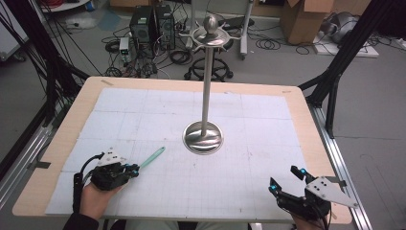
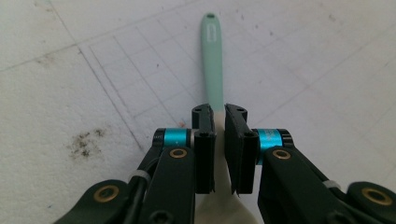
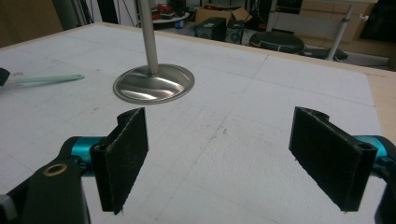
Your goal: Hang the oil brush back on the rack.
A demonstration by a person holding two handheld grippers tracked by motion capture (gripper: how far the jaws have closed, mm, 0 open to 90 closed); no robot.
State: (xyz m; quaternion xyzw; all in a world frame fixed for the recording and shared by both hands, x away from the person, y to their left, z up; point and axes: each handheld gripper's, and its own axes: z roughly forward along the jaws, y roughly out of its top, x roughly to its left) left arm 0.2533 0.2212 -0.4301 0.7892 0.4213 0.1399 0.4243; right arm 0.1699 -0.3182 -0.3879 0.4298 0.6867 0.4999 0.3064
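Counting what is in front of me, I find one utensil with a mint-green handle (image 1: 152, 157), one tall steel stand (image 1: 206, 96) and my two grippers. My left gripper (image 2: 219, 140) has its pads drawn in narrow around the pale neck of the utensil, one pad on each side of it, gripping it there. The green handle runs away from my jaws across the white gridded mat (image 1: 143, 115), lying flat or nearly so, with one small slot at its far end. It sits at the near left part of the table (image 1: 306, 103), well apart from the stand's round base.

My right gripper (image 3: 233, 163) has its two pads spread wide with nothing between them, hovering at the near right corner of the mat.

The stand is a single pole on one shiny dished base, with one ball on top and a ring of short hooks below it. I cannot count those hooks from the high view; they blur into the clutter on the floor behind.

The utensil's working end is hidden under my own left jaws, only a pale widening showing beneath them, so I cannot tell what kind of head it has. In the right gripper view the pole is cut off by the top edge.
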